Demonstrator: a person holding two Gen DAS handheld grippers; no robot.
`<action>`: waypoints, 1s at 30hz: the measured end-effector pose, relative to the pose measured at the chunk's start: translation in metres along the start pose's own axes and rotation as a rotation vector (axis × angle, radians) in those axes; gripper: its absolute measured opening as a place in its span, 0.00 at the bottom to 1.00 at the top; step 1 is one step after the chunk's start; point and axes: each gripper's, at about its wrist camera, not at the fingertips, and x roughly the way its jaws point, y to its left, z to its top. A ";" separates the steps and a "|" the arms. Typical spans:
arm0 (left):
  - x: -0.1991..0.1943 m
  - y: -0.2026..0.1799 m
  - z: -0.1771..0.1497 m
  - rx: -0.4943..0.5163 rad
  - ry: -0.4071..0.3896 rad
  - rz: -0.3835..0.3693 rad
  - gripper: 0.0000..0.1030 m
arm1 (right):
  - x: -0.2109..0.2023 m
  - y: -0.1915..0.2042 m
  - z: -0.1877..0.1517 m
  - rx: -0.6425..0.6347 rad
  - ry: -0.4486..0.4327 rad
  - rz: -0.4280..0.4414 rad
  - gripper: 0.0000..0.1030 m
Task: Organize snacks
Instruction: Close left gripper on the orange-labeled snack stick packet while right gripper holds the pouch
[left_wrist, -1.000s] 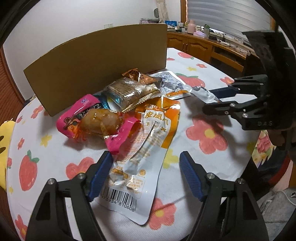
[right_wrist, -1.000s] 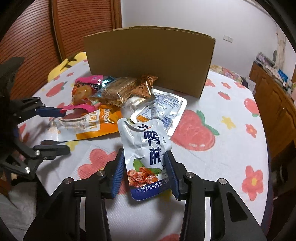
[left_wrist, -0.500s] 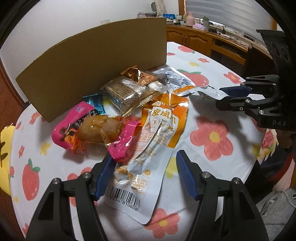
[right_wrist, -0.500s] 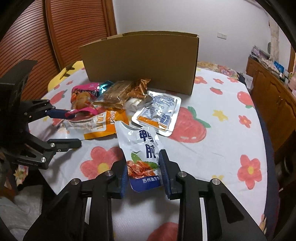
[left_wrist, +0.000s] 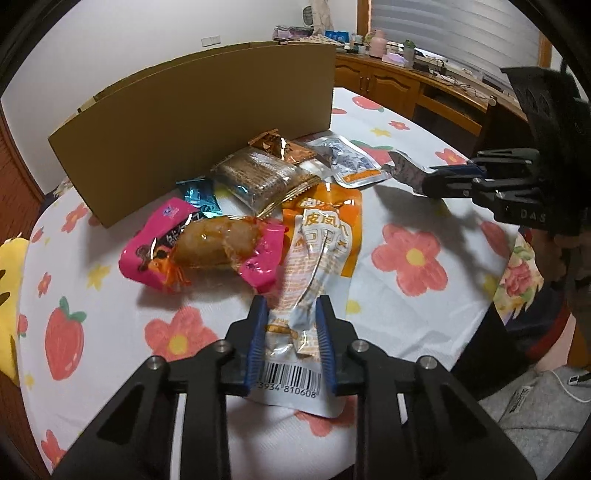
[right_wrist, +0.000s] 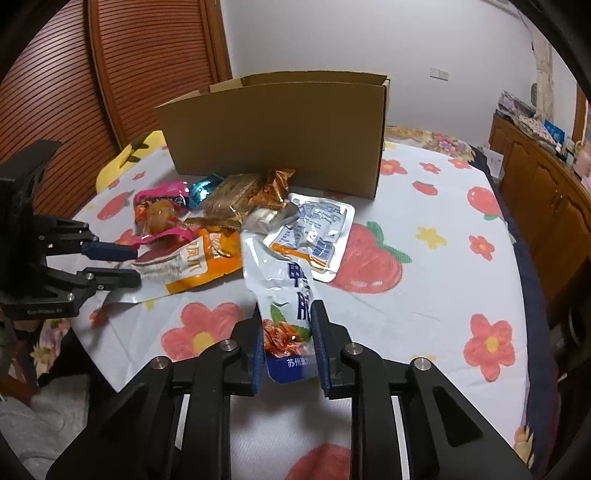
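Snack packs lie in a heap on the flowered tablecloth (left_wrist: 402, 325) in front of an open cardboard box (right_wrist: 277, 136). My left gripper (left_wrist: 291, 301) is closing on the near end of an orange-and-white pouch (left_wrist: 325, 236), which bunches up between its blue pads. In the right wrist view the left gripper (right_wrist: 135, 266) pinches that orange pouch (right_wrist: 199, 262) from the left. My right gripper (right_wrist: 288, 308) is shut on the lower end of a white-and-blue pouch (right_wrist: 284, 280), crumpling it. From the left wrist, the right gripper (left_wrist: 430, 181) holds that pouch's silvery end (left_wrist: 404, 170).
Still in the heap are a pink pack with a brown snack (left_wrist: 162, 229), a clear-wrapped brown cake (left_wrist: 258, 177), a teal wrapper (left_wrist: 199, 195) and a silver pouch (right_wrist: 317, 229). Wooden cabinets (right_wrist: 546, 192) stand to the right. A yellow cushion (left_wrist: 9, 295) lies at the table's left edge.
Both grippers have closed: the left's wide jaws came in onto the orange pouch, the right's tightened on the white-and-blue pouch, which now buckles. Neither hand has shifted much.
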 end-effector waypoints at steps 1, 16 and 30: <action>0.000 -0.001 0.000 -0.001 0.001 0.002 0.24 | 0.000 0.000 0.000 -0.001 0.000 0.003 0.20; -0.001 -0.015 -0.012 0.131 0.099 -0.002 0.70 | 0.001 0.002 -0.001 -0.013 0.010 0.001 0.20; -0.004 -0.004 -0.019 0.042 0.095 -0.038 0.58 | 0.000 0.005 -0.004 -0.021 0.015 -0.015 0.20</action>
